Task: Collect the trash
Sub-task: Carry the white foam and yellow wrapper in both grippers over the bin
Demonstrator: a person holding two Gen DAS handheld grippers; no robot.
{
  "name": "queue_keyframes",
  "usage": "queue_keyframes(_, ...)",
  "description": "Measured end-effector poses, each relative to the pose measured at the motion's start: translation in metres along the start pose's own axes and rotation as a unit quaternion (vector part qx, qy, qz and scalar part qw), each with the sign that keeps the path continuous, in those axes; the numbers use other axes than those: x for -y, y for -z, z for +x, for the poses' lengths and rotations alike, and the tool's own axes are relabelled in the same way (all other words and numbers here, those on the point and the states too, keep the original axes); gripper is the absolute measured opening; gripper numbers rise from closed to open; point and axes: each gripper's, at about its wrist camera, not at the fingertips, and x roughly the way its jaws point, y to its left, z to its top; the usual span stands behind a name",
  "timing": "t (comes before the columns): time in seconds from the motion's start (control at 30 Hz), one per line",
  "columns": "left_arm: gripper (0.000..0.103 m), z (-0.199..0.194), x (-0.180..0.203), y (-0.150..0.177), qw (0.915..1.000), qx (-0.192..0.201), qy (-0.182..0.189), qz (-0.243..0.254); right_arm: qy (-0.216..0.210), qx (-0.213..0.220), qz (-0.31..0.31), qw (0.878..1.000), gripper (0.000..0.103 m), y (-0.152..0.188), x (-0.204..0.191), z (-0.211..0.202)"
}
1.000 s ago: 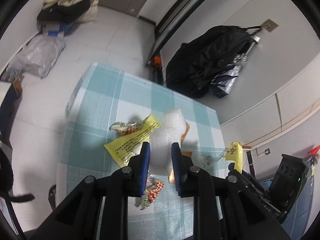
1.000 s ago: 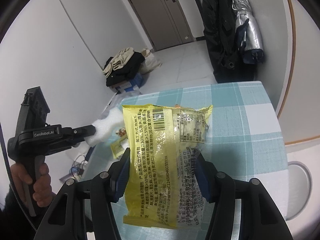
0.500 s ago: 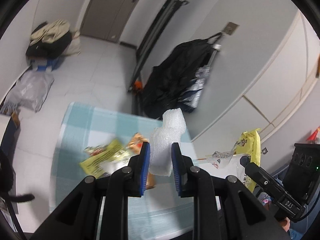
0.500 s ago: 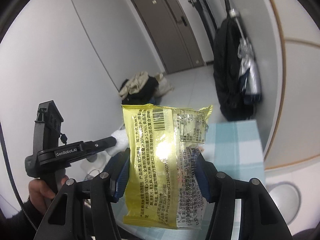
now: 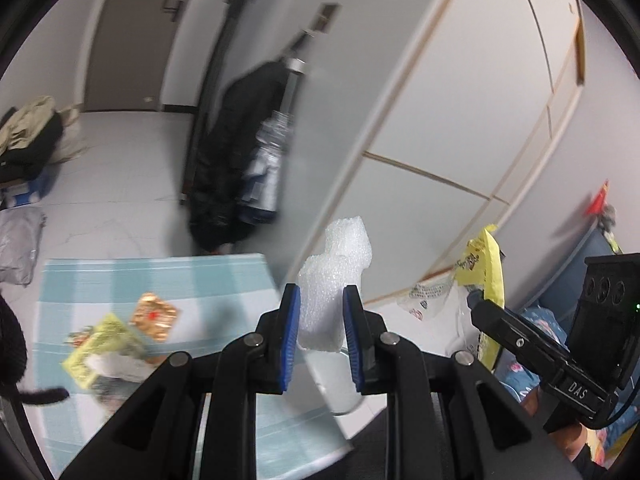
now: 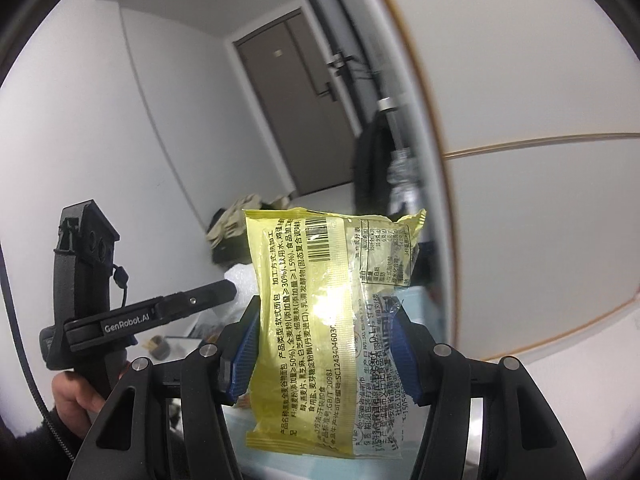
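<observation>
Lifted higher since the earlier frame, white foam [image 5: 334,280] is pinched by the left gripper [image 5: 320,334] fingers, a yellow wrapper [image 6: 328,320] by the right gripper [image 6: 320,356], both carried clear of the desk [image 5: 160,276] at left for disposal.

White foam chunk [image 5: 335,280] stands upright, pinched in my left tongs [image 5: 320,332]; a yellow bread wrapper [image 6: 328,324] hangs clamped in my right tongs [image 6: 324,352].

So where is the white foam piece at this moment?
The foam piece is clamped in the left gripper, lifted off the table, with the yellow wrapper to its right.
</observation>
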Motion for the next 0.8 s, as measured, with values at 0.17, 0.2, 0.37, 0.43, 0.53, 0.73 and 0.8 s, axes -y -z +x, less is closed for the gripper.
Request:
queue_keyframes(0.17, 0.017, 0.038, 0.028, 0.003, 0.999, -0.034, 0.02, 0.019, 0.041, 0.005, 0.03, 0.999, 0.058, 0.003, 0.047, -0.021)
queue_keyframes(0.2, 0.017, 0.048, 0.034, 0.005, 0.9985, -0.044, 0.025, 0.023, 0.051, 0.005, 0.038, 0.998, 0.058, 0.004, 0.057, -0.023)
queue_keyframes(0.37, 0.017, 0.091, 0.053, 0.012, 0.9951, -0.085, 0.04, 0.03, 0.095, -0.004, 0.086, 0.992, 0.058, 0.015, 0.111, -0.031)
queue_keyframes(0.43, 0.017, 0.107, 0.056, 0.015, 0.9934, -0.101, 0.042, 0.033, 0.11, -0.01, 0.104, 0.988, 0.058, 0.021, 0.134, -0.03)
queue_keyframes(0.53, 0.017, 0.136, 0.059, 0.022, 0.9898, -0.131, 0.043, 0.036, 0.13, -0.022, 0.129, 0.983, 0.058, 0.032, 0.163, -0.023)
queue_keyframes(0.73, 0.017, 0.184, 0.058, 0.04, 0.9811, -0.187, 0.041, 0.032, 0.152, -0.055, 0.184, 0.97, 0.058, 0.065, 0.223, 0.005)
queue_keyframes(0.8, 0.017, 0.203, 0.055, 0.049, 0.9768, -0.209, 0.037, 0.028, 0.157, -0.071, 0.192, 0.966, 0.058, 0.076, 0.244, 0.019)
